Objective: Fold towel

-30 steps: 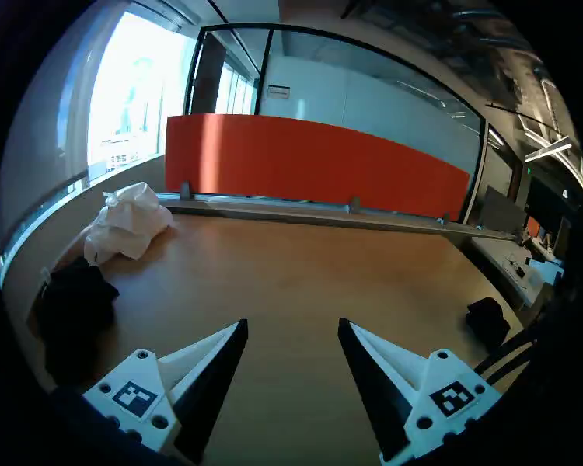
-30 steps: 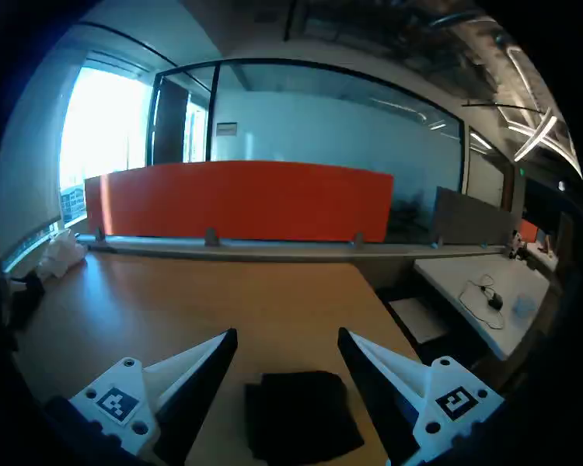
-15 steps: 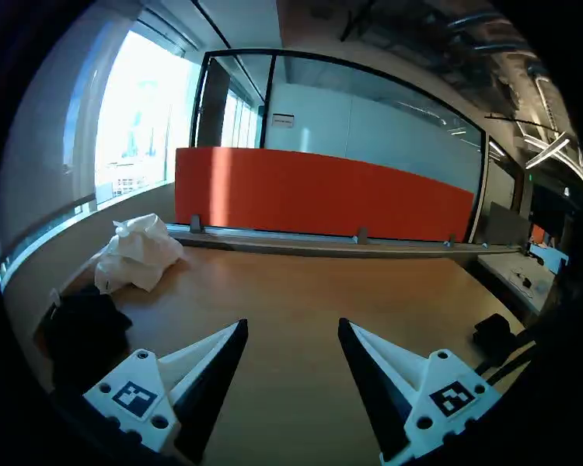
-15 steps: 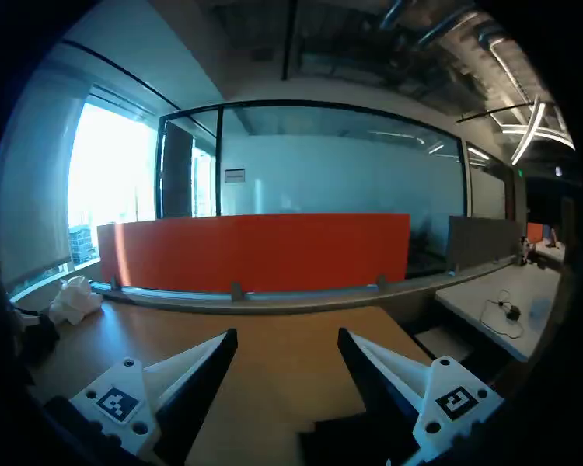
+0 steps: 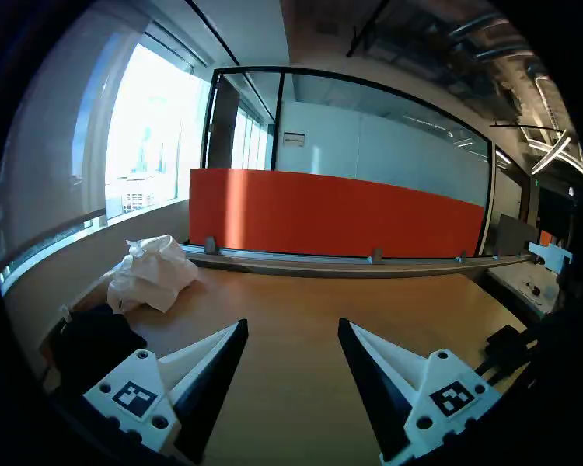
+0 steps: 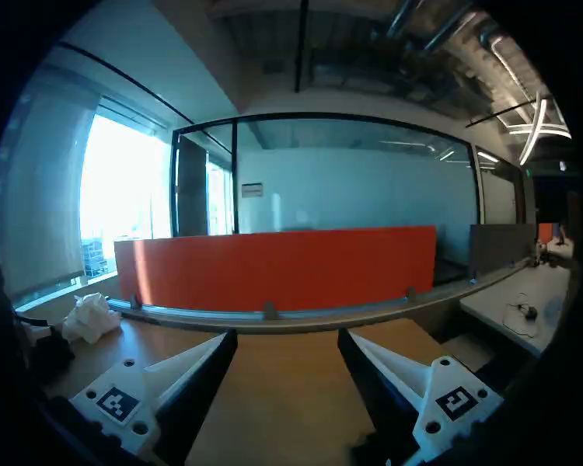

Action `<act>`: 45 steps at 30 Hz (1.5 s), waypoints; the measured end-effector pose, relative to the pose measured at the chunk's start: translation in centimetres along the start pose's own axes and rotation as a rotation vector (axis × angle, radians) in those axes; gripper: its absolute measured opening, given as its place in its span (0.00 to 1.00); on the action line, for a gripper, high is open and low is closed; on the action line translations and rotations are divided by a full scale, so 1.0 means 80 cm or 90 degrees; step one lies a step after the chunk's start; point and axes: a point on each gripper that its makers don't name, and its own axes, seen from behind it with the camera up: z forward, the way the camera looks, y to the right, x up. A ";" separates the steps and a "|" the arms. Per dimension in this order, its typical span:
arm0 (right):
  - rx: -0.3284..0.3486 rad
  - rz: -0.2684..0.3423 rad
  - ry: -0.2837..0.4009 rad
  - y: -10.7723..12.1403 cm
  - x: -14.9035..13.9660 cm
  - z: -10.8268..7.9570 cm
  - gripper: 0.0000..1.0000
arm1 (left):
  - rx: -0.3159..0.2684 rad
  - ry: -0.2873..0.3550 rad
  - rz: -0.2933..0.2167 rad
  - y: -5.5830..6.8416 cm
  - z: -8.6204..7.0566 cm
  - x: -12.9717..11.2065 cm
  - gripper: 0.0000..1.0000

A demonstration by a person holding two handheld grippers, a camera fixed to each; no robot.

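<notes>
In the left gripper view the towel point(image 5: 503, 342) - a dark, squarish folded block - lies on the table point(image 5: 307, 311) well off to the right of the right finger, near the table's edge and apart from both fingers. In the right gripper view a dark sliver point(image 6: 367, 452), apparently the same towel, shows at the very bottom, low in the gap and close to the right finger's inner side. I cannot tell whether they touch.

Left of the left finger sits a soft, shapeless black heap point(image 5: 89, 346). Just beyond it is a crumpled white cloth point(image 5: 153, 270), puffy and creased. The table is smooth, warm-toned wood. Ahead of the fingertips a flat orange divider point(image 5: 334, 213) stands along the far edge on a grey rail.

Each gripper's 2 fingers point(image 5: 214, 365) are white wedges with black inner faces, tapering to points, and each carries a square black-and-white marker. The left gripper point(image 5: 291, 321) is spread wide and holds nothing, with bare table in the gap. The right gripper point(image 6: 286, 332) is spread just as wide - it grips nothing.
</notes>
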 end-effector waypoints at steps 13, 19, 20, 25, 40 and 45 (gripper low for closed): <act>0.018 0.010 -0.019 -0.037 -0.004 0.009 1.00 | 0.004 0.037 0.019 -0.011 0.009 0.016 0.86; 0.020 -0.007 -0.027 -0.041 -0.003 0.002 1.00 | 0.006 0.051 0.033 -0.009 0.015 0.012 0.85; 0.020 -0.010 -0.028 -0.042 -0.003 0.001 1.00 | 0.007 0.052 0.035 -0.009 0.016 0.011 0.85; 0.016 -0.019 -0.036 -0.043 -0.006 -0.005 1.00 | 0.008 0.064 0.058 -0.010 0.021 0.000 0.85; -0.014 -0.023 -0.018 -0.034 -0.021 -0.016 1.00 | 0.005 0.112 0.082 -0.042 0.024 -0.061 0.85; -0.027 -0.019 -0.017 -0.031 -0.040 -0.014 1.00 | 0.008 0.114 0.088 -0.052 0.032 -0.090 0.85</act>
